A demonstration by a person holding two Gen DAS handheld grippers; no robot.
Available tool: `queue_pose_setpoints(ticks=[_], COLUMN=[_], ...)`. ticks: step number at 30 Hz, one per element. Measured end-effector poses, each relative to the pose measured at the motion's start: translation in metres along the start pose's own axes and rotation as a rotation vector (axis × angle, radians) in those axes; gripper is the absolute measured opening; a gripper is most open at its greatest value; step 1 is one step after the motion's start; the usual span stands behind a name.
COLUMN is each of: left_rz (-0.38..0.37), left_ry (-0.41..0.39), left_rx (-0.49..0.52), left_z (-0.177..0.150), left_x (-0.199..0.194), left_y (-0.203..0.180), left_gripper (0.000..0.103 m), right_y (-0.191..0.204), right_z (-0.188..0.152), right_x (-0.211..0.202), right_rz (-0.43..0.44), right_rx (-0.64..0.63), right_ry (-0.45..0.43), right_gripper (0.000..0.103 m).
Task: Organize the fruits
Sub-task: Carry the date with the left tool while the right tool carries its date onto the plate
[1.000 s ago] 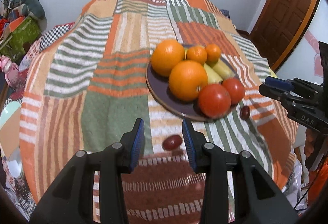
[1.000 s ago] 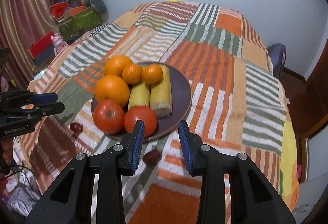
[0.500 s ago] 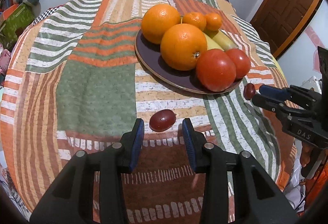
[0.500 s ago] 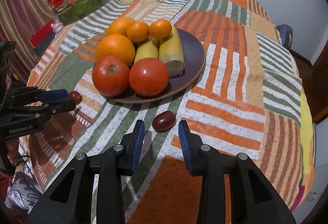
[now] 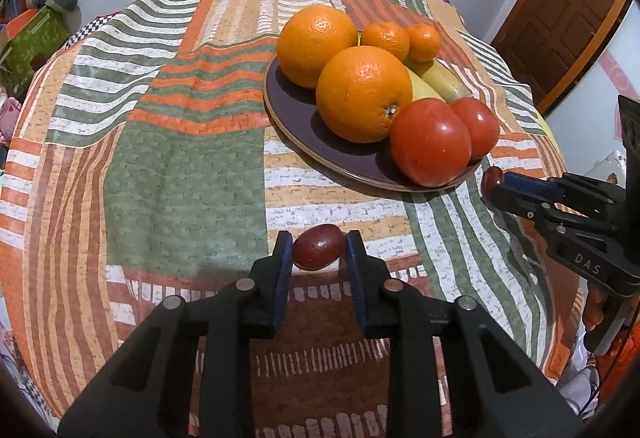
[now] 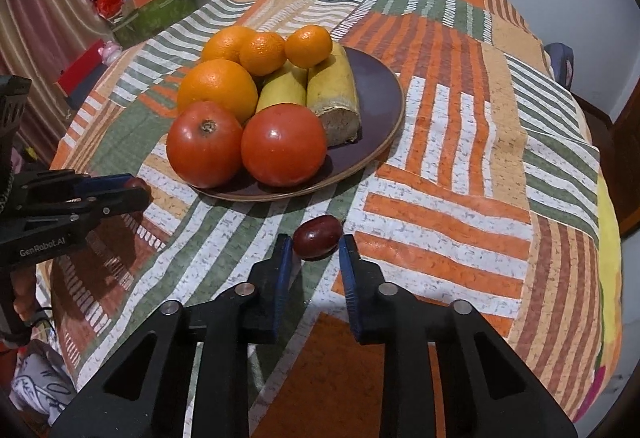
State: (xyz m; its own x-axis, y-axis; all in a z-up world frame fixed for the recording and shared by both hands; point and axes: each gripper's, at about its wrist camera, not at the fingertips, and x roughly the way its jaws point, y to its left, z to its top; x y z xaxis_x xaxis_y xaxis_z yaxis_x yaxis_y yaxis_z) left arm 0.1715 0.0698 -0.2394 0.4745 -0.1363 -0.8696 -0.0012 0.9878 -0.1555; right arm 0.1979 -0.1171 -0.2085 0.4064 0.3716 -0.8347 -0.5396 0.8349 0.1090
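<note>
Striped tablecloth (image 5: pixel 180 165), left gripper (image 5: pixel 319 258) pinching one date (image 5: pixel 319 246), right gripper (image 6: pixel 316 254) loosely bracketing another date (image 6: pixel 318 233), contact unclear

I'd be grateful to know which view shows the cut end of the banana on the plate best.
The right wrist view: the banana lies with its pale cut end facing that camera, unobstructed on the plate. In the left wrist view only a strip of the banana shows behind the orange and the tomatoes, and the cut end is hidden.
</note>
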Motion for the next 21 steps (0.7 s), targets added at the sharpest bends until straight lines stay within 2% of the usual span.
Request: queue_pose_setpoints(ticks=[8, 21], left_rz=[0.0, -0.027], left_ry=[-0.031, -0.15], left_rx=[0.009, 0.082], left_z=[0.008, 0.047], left_x=[-0.013, -0.045], left_y=[-0.001, -0.028], left_gripper=[0.027, 0.027], right_y=[-0.003, -0.002], right_z=[0.005, 0.03], right_x=[-0.013, -0.039], right_rz=[0.0, -0.006], right_rx=[0.01, -0.007], right_ry=[-0.037, -0.14], right_gripper=[0.021, 0.021])
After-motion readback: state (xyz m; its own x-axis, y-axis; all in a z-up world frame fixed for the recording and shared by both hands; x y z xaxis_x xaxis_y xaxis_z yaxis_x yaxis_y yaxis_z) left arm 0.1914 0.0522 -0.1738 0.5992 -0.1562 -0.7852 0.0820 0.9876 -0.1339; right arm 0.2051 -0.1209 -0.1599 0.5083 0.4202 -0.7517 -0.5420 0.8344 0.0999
